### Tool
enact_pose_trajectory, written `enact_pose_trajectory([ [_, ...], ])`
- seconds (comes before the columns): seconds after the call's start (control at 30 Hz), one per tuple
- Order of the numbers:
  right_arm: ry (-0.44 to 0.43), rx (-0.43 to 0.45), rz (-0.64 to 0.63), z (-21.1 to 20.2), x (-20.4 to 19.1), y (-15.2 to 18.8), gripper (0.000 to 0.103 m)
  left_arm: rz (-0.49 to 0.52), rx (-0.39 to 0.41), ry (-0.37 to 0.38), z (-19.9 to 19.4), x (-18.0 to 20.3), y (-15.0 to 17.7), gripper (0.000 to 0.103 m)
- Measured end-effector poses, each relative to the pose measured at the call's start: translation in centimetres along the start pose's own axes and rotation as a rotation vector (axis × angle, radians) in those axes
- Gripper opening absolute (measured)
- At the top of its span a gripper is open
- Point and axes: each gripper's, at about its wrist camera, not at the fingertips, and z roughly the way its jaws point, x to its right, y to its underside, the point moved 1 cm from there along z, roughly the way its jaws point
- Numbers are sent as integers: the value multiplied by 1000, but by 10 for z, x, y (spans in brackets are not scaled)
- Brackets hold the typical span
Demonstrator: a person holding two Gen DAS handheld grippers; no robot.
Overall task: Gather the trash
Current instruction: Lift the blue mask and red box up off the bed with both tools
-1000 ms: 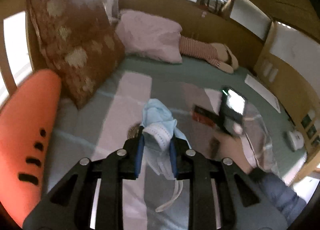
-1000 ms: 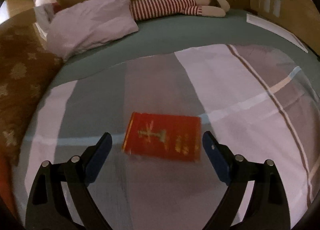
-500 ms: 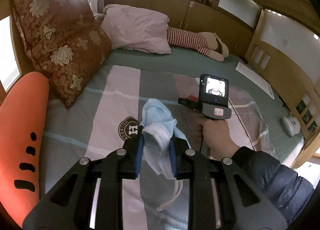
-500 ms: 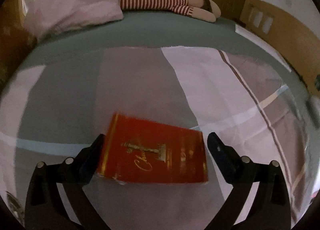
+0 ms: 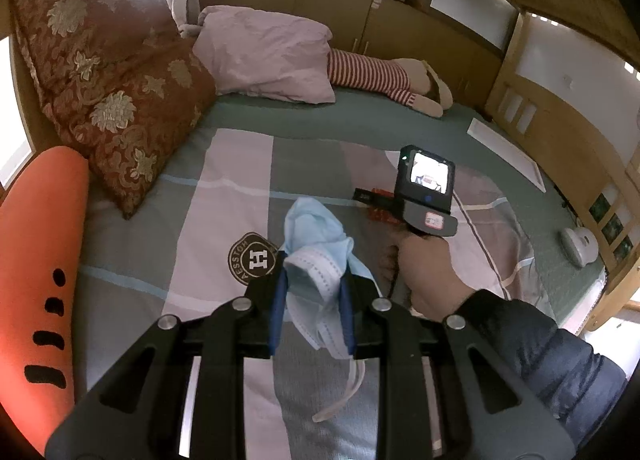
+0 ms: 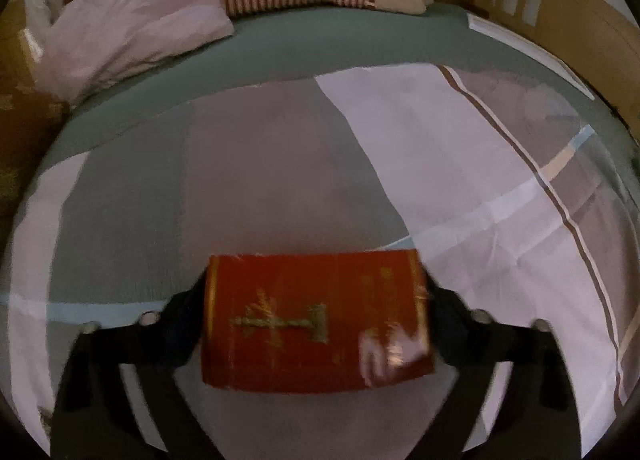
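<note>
My left gripper (image 5: 314, 286) is shut on a crumpled light blue face mask (image 5: 316, 244) and holds it above the striped bedspread (image 5: 236, 187); its ear loop hangs below. A flat red cigarette pack with gold print (image 6: 316, 320) lies on the bedspread between the fingers of my right gripper (image 6: 316, 300). The jaws stand at the pack's two short ends; the frame is blurred, so contact is unclear. In the left wrist view the right gripper (image 5: 426, 195) is held by a hand over the red pack (image 5: 380, 211).
A brown floral cushion (image 5: 112, 87) and an orange cushion (image 5: 36, 268) lie at the left. A pink pillow (image 5: 268, 55) and a striped plush toy (image 5: 384, 79) lie at the far end. A wooden bed rail (image 5: 560, 139) runs along the right.
My right gripper has moved forward and down over the red pack, which now sits between its fingers. My left gripper still holds the mask, almost unmoved.
</note>
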Motion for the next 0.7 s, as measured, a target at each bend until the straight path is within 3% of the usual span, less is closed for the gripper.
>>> enact_pose_trajectory([
  [0.13, -85, 68, -81, -57, -1, 7, 88, -1, -2, -7, 2, 0, 0, 24],
  [0.4, -270, 197, -176, -245, 42, 74, 88, 17, -17, 5, 5, 13, 6, 24],
  [0.57, -244, 316, -169, -316, 74, 114, 88, 46, -15, 26, -1, 34, 16, 24],
  [0.7, -236, 327, -124, -329, 93, 132, 88, 98, 3, 23, -9, 53, 27, 25],
])
